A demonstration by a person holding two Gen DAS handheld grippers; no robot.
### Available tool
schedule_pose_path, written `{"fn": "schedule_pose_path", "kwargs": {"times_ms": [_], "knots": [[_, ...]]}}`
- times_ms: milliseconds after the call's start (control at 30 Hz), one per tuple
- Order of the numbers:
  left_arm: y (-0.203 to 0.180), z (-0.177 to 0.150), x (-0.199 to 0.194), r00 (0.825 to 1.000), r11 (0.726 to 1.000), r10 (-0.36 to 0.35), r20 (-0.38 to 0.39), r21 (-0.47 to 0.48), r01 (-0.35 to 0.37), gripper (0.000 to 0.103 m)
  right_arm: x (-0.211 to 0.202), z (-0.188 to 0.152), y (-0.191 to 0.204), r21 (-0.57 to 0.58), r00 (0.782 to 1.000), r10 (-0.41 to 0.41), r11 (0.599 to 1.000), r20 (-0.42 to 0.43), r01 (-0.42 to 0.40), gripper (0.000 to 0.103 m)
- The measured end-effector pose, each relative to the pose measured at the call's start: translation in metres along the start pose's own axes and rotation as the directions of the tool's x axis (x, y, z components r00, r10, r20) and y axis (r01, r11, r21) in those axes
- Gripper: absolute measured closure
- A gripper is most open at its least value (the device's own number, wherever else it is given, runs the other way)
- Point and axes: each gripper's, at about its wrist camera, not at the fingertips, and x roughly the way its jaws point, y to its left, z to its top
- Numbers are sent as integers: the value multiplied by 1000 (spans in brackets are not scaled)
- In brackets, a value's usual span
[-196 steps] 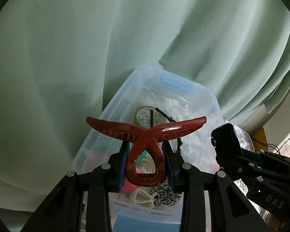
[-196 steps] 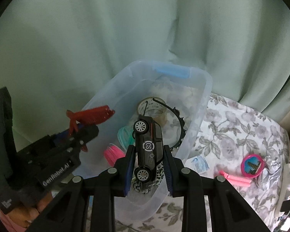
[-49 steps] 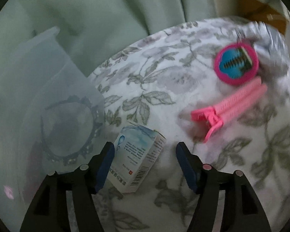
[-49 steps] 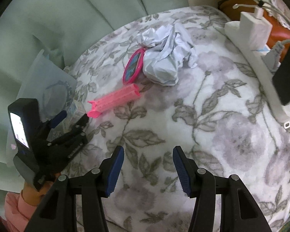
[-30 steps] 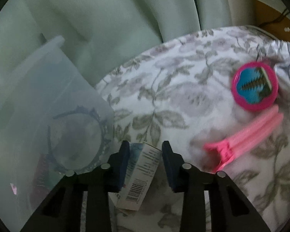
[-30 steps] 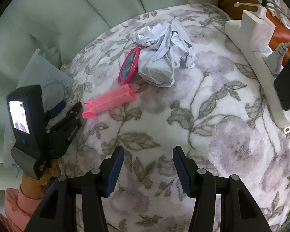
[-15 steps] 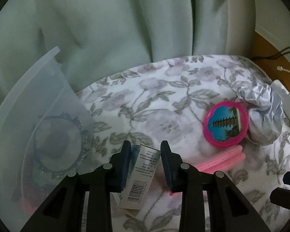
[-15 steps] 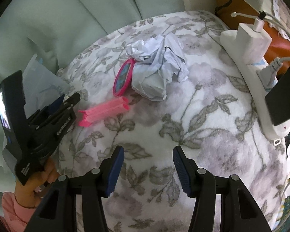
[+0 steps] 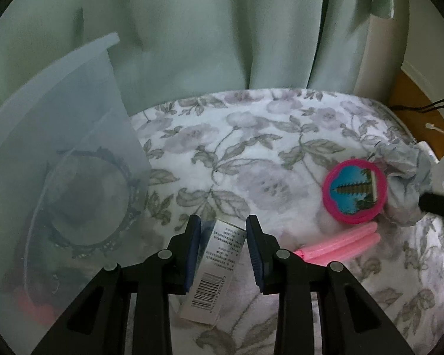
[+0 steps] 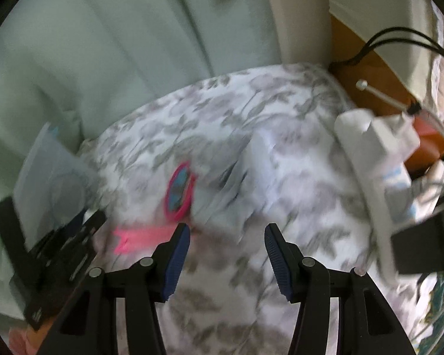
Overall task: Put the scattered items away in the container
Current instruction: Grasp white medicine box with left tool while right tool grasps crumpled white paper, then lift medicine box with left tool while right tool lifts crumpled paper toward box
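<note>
My left gripper (image 9: 223, 238) is shut on a small white and blue carton with a barcode (image 9: 214, 269), held just above the floral blanket (image 9: 251, 153). The clear plastic container (image 9: 59, 148) stands at the left, with a black headband (image 9: 109, 207) showing through its wall. A round pink compact (image 9: 354, 195) and a pink hair clip (image 9: 343, 244) lie at the right. My right gripper (image 10: 226, 244) is open and empty above the blanket, with the pink compact (image 10: 179, 190) and the pink clip (image 10: 142, 238) just ahead on its left. The right wrist view is blurred.
Crumpled white paper (image 9: 405, 174) lies behind the compact. A white power strip with plugs and cables (image 10: 381, 148) runs along the blanket's right edge. A pale green curtain (image 9: 192, 29) hangs behind. The left gripper's body (image 10: 47, 248) shows at the left of the right wrist view.
My left gripper closed on the carton and lifted it off the blanket. My right gripper stayed open and has swung toward the pink compact and clip.
</note>
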Motion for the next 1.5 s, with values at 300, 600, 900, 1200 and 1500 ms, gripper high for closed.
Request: {"fn": "schedule_pose_path", "kwargs": {"times_ms": [300, 600, 900, 1200, 1500], "knots": [[3, -5, 31, 996, 999, 50, -76, 13, -49, 67, 33, 22, -21, 58, 1000, -1, 998, 1, 1, 46], [11, -6, 33, 997, 999, 19, -80, -31, -21, 67, 46, 32, -24, 121, 998, 64, 991, -2, -64, 43], [7, -9, 22, 994, 998, 35, -102, -39, -39, 75, 38, 27, -21, 117, 996, 89, 989, -18, -86, 55], [-3, -19, -6, 994, 999, 34, -105, -23, -37, 75, -7, 8, -16, 130, 993, 111, 985, 45, -116, 55], [1, -16, -64, 999, 999, -3, -34, -45, 2, 75, -60, -19, -6, 138, 987, 130, 980, 98, -143, 55]]}}
